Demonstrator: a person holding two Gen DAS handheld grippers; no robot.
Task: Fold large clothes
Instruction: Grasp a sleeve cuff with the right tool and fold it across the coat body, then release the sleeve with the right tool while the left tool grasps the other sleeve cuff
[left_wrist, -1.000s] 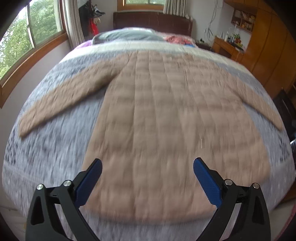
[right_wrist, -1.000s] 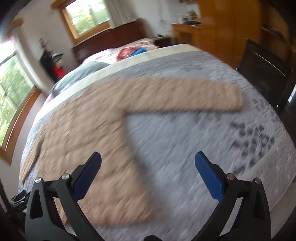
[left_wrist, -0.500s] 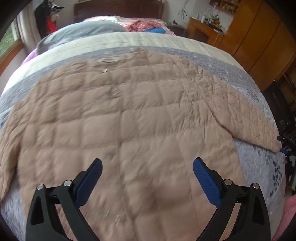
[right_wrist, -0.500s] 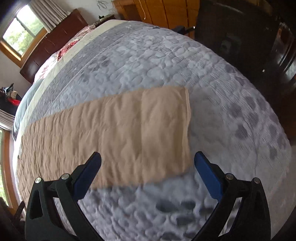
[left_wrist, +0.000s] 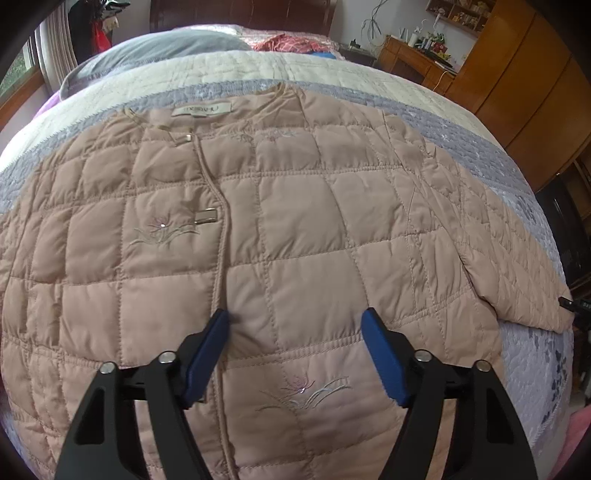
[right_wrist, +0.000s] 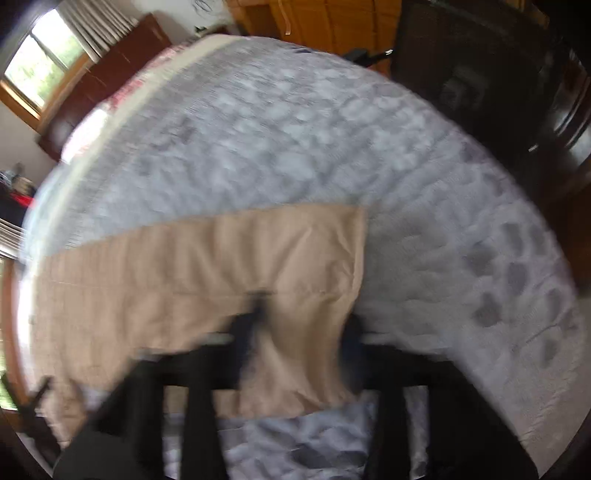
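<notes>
Only an unreadable neck label (left_wrist: 202, 109) marks the jacket (left_wrist: 295, 229); left jaws closing over it, right jaws pinching its sleeve (right_wrist: 207, 266).

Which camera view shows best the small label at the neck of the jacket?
The left wrist view. The label lies sharp and unhidden at the collar of the beige quilted jacket, far beyond the left gripper. The right wrist view is blurred and shows only the sleeve, no label.
</notes>
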